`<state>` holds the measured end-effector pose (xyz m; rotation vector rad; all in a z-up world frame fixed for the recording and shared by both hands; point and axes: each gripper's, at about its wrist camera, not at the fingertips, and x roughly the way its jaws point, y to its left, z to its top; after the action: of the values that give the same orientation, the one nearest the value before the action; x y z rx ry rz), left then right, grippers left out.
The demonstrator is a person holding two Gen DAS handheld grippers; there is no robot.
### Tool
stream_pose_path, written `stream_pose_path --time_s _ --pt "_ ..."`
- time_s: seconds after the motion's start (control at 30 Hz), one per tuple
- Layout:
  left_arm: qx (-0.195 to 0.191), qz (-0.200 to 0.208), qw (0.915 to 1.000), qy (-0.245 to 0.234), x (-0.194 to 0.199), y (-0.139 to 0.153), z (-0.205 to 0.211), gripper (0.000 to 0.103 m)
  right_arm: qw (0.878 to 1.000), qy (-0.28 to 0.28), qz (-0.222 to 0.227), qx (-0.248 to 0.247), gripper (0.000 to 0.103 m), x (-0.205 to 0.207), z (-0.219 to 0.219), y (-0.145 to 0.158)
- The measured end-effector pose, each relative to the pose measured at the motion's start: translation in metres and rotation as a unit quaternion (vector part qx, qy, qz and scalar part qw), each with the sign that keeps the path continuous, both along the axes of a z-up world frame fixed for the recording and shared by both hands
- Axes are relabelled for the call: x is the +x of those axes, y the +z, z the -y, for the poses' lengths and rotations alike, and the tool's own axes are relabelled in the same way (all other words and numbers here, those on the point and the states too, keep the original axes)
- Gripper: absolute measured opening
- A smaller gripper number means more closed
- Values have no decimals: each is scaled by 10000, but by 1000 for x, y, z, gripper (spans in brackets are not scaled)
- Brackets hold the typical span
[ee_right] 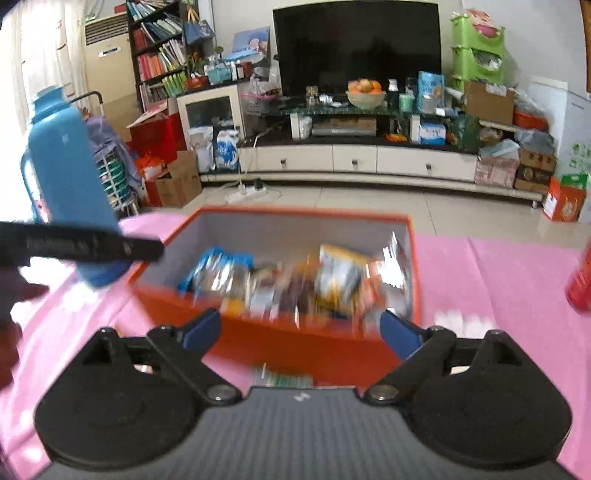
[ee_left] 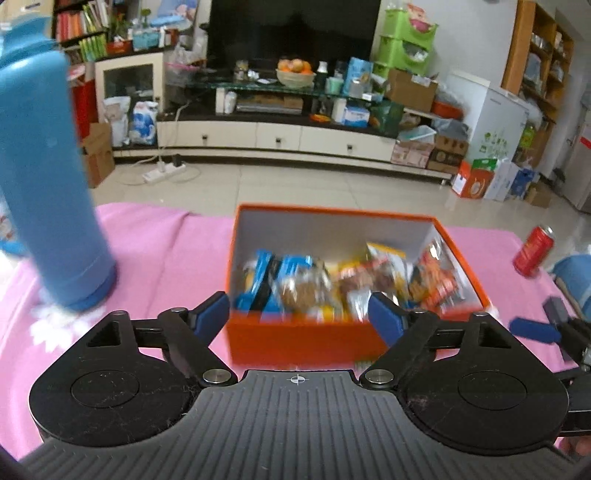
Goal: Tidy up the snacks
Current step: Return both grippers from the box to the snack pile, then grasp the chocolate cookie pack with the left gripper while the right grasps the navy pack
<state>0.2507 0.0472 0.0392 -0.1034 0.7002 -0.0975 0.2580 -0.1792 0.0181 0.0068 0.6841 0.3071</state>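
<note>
Both claws, the left claw (ee_left: 299,314) and the right claw (ee_right: 301,330), are wide apart and hold nothing. Just past them an orange box (ee_left: 295,341) full of snacks (ee_left: 332,280) sits on the pink desk (ee_left: 166,251), between a tall blue bottle (ee_left: 48,177) and a red can (ee_left: 533,251). Behind is a shiny tiled floor (ee_left: 295,184), a long white cabinet (ee_left: 277,138) and a big black TV (ee_left: 293,31).

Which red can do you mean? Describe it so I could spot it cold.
Start at the pink tablecloth and find the orange box full of snack packets. Look past the box's right wall, near the cloth's far right edge: the red can stands there alone, the only cylinder on that side, unlike the tall blue flask opposite.
</note>
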Motion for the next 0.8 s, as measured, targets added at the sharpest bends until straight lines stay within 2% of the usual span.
stream_pose_path --time_s 0.13,0.23,0.4,0.47,0.6,0.7,0.77,0.8 --pt "17 -283 9996 14 -72 -15 -1 68 9994 -165 -268 -116 93 -67 17 -13" --pt "36 -726 9974 -18 -127 -44 2 68 9973 -367 -632 -3 93 -114 30 -33" --pt "-18 -1332 9910 -147 -182 -87 16 65 9919 -504 -1134 265 93 -159 44 -56" --pt "-6 -1401 9900 -180 -183 -92 23 63 9927 -517 -1068 217 93 -167 47 -54" --pt "-196 -1147 9930 -200 -161 -84 30 64 9940 -629 -842 308 93 -173 53 -42" --pt "-252 -1266 9916 -83 -126 -89 35 46 9937 -704 -768 424 93 -171 63 -37" --pt "-286 -1403 9897 -13 -111 -97 38 28 9930 -734 -800 463 93 -171 70 -38" --pt "-295 -1474 9886 8 -105 -101 40 27 9925 -751 -836 491 93 -169 73 -41"
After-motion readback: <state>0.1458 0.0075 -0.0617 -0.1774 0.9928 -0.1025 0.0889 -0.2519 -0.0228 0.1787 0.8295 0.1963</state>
